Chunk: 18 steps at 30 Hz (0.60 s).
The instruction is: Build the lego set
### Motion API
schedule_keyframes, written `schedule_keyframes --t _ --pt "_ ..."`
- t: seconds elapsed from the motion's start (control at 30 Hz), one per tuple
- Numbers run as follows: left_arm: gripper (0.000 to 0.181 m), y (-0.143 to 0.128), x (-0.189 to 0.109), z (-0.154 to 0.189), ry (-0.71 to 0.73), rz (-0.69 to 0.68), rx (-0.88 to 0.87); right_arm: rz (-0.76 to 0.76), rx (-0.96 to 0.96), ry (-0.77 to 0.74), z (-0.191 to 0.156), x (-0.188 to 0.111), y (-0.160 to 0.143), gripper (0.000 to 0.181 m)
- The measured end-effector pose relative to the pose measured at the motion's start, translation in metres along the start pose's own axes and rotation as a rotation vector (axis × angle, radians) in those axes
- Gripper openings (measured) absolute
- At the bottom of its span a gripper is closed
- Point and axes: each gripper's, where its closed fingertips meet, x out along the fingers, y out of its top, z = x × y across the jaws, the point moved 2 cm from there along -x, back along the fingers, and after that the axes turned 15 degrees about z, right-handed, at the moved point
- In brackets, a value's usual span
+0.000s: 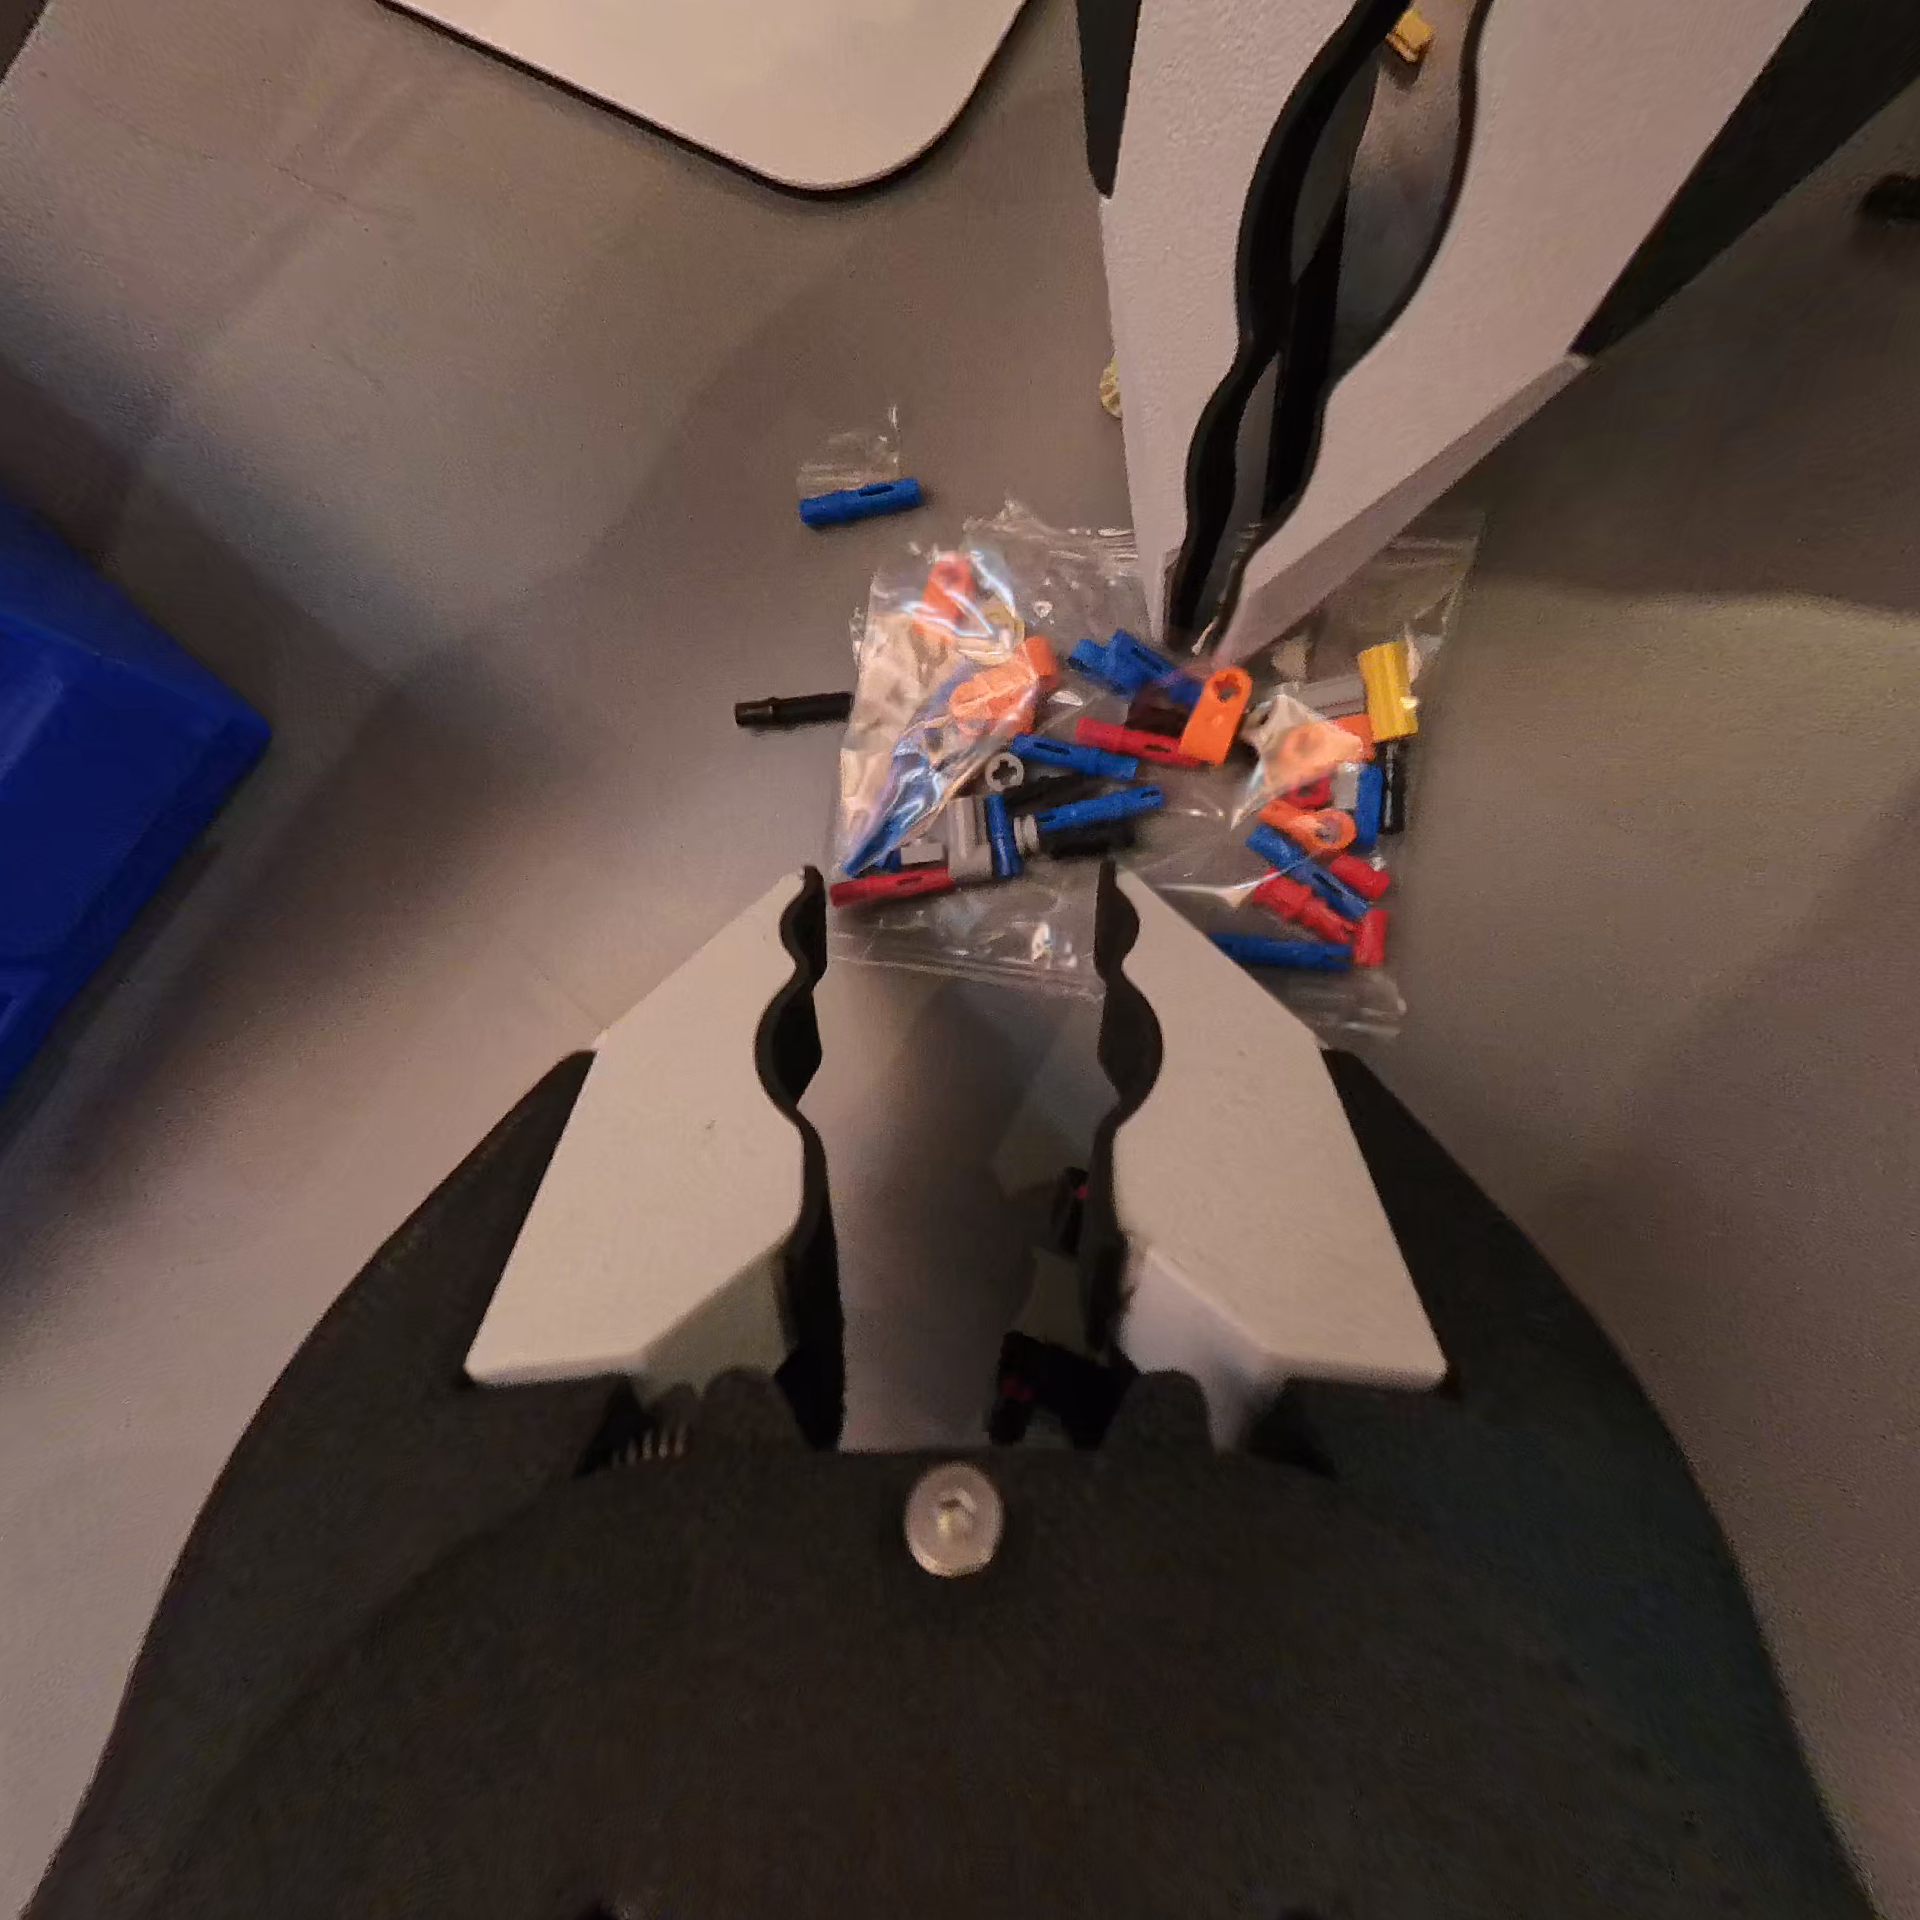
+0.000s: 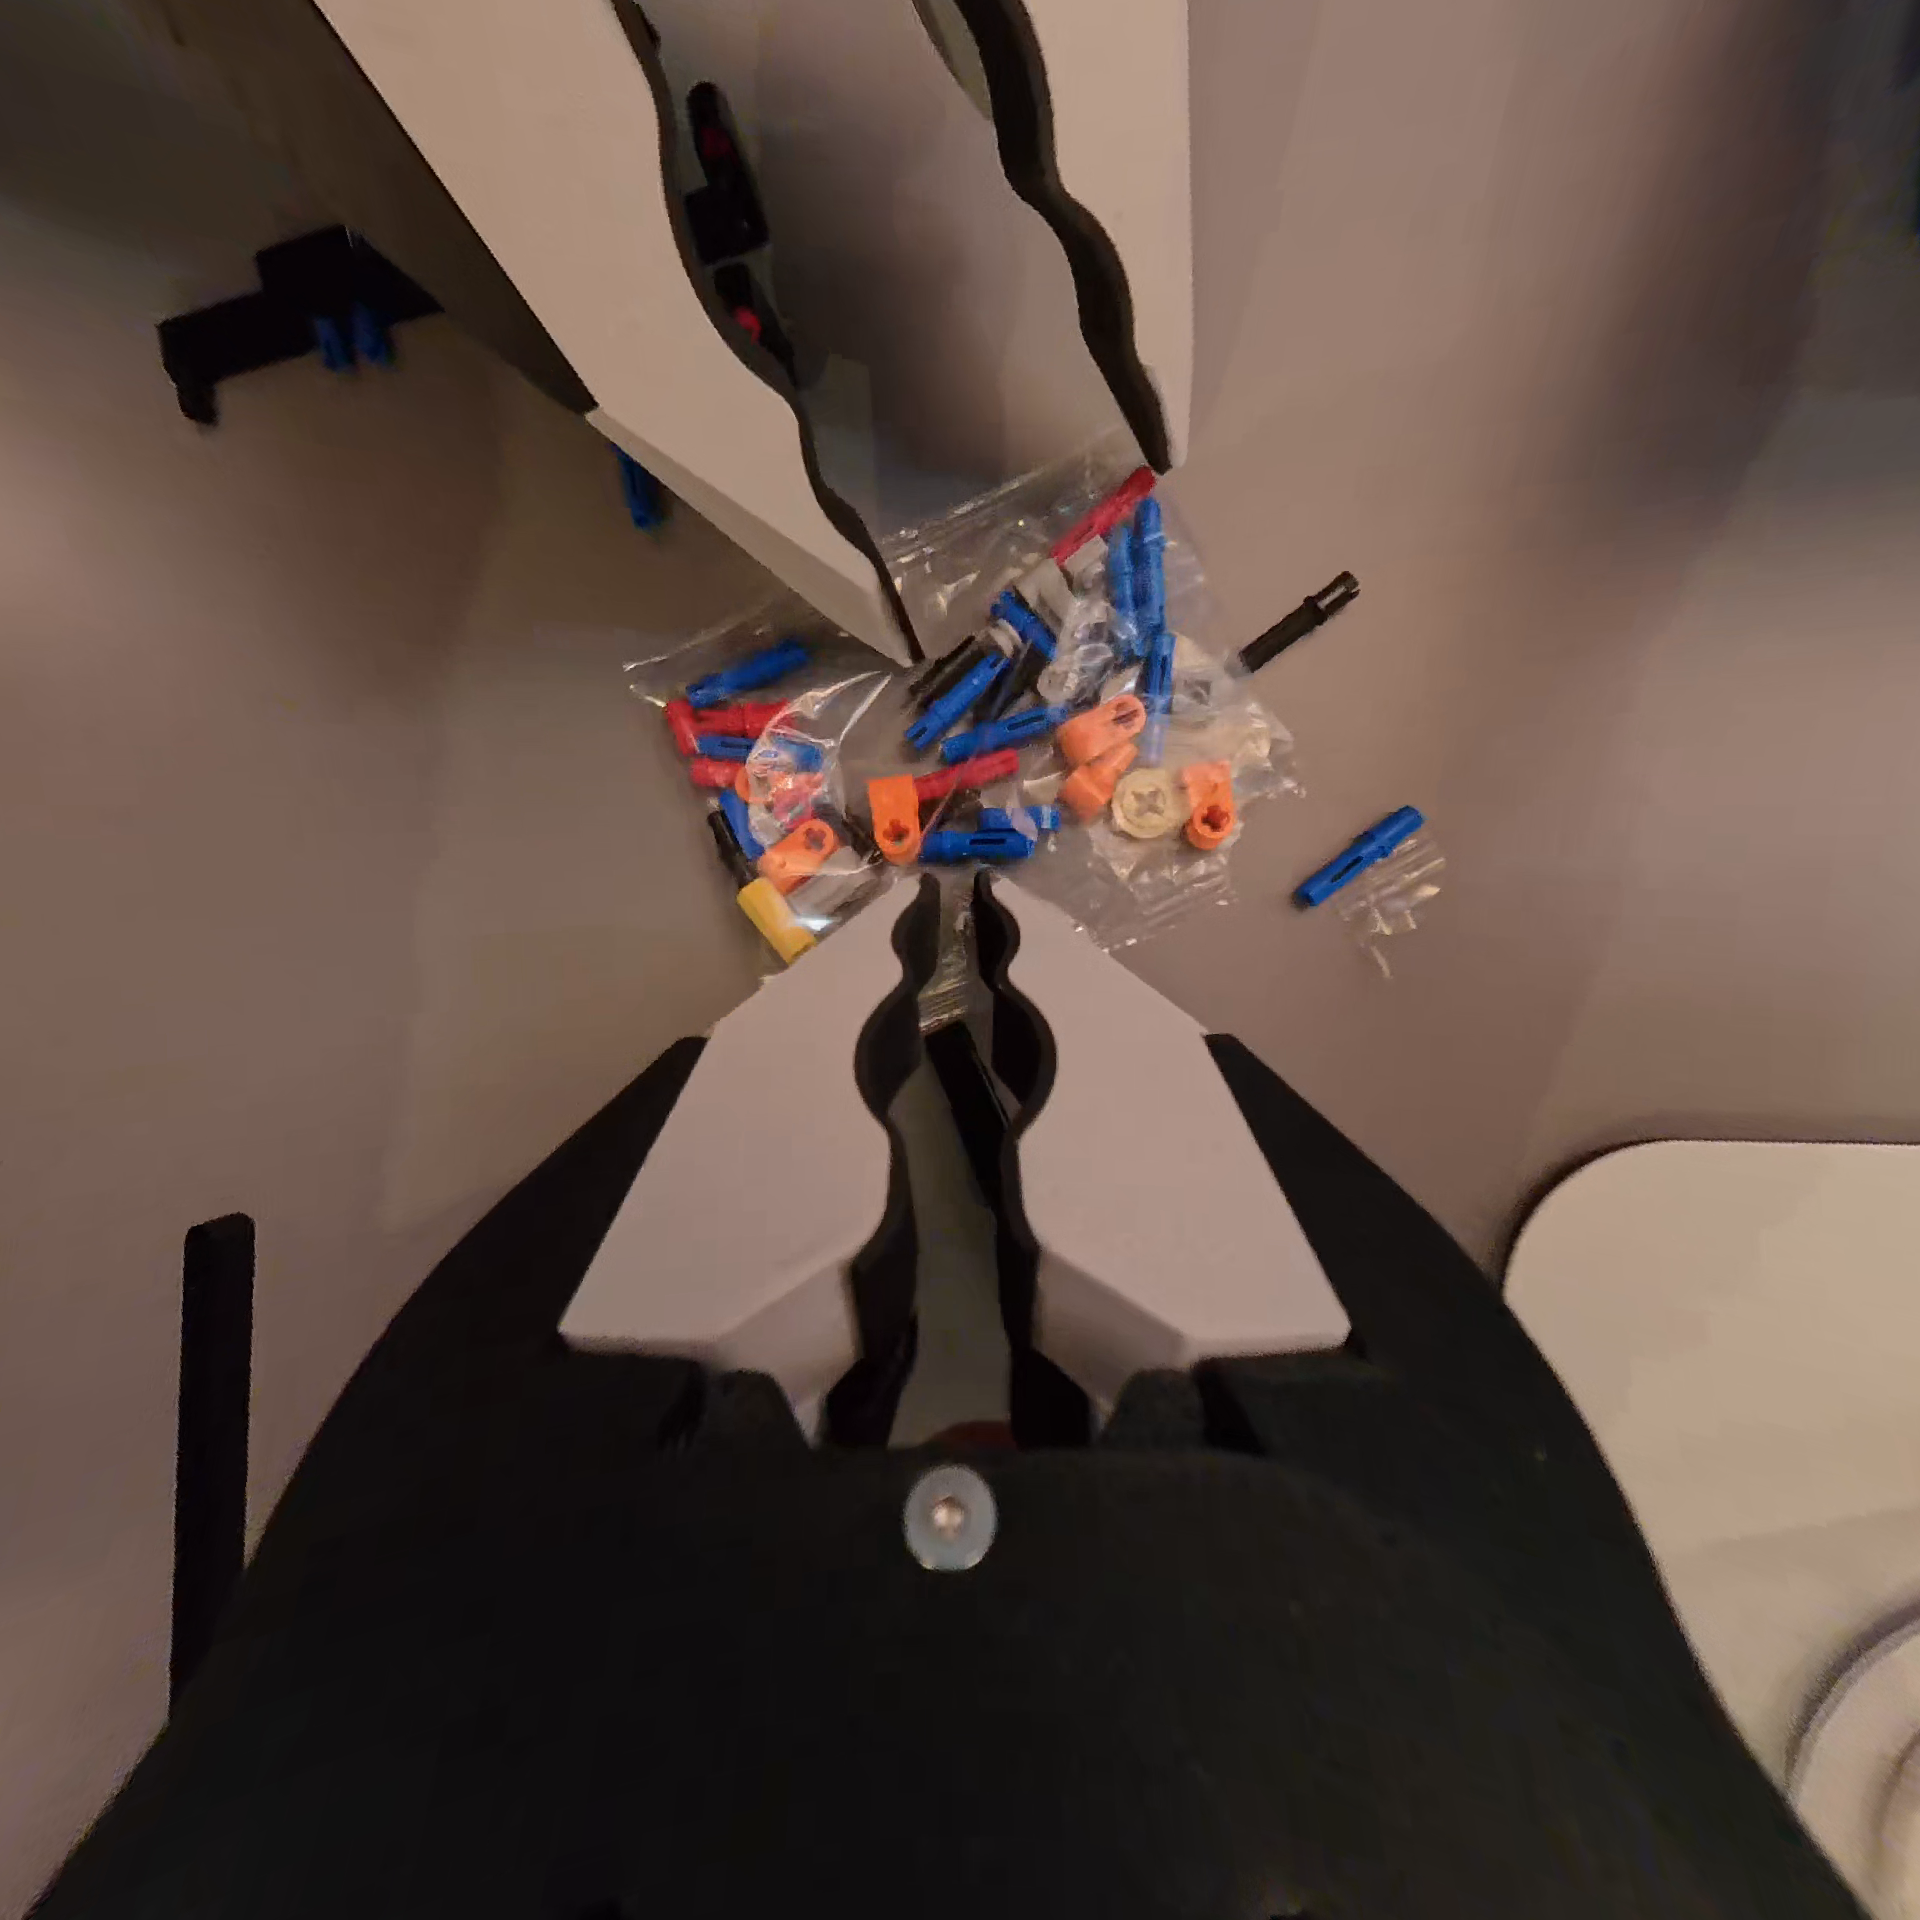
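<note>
1. The left gripper [image 1: 961, 883] stood with its jaws spread wide, nothing held between them, its fingertips poised at the near edge of the clear plastic bag [image 1: 997, 940].
2. The right gripper [image 2: 954, 885] had its jaws drawn almost together, pinching the opposite edge of that bag [image 2: 1153, 894]; crinkled film showed in the narrow gap between its pads.
3. The bag lay on the grey table [image 1: 499, 436] between the two grippers, holding small lego pins and connectors in blue, red, orange, grey, black and yellow, with a tan round piece [image 2: 1148, 805] among them.
4. Outside the bag, a loose blue pin [image 1: 860, 502] lay beside a torn scrap of clear plastic [image 1: 854, 457], and a black pin [image 1: 792, 710] rested just off the bag's edge.
5. Farther out sat a blue bin [image 1: 94, 790], a white rounded board [image 1: 748, 73], and a black lego assembly with blue pins [image 2: 281, 322].
</note>
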Motion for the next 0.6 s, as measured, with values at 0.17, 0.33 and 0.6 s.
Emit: schedule_keyframes --t 0.17,0.33,0.6 --pt "0.054 0.012 -0.017 0.017 -0.070 0.054 -0.024 0.007 -0.006 -0.032 0.002 0.000 -0.001 0.000" --pt "0.048 0.000 -0.013 0.037 -0.078 -0.024 0.073 0.018 -0.032 -0.012 -0.002 0.001 0.001 0.001" --pt "0.043 0.003 -0.005 0.042 -0.093 -0.009 0.059 0.058 -0.100 0.074 -0.018 -0.001 0.006 0.004"
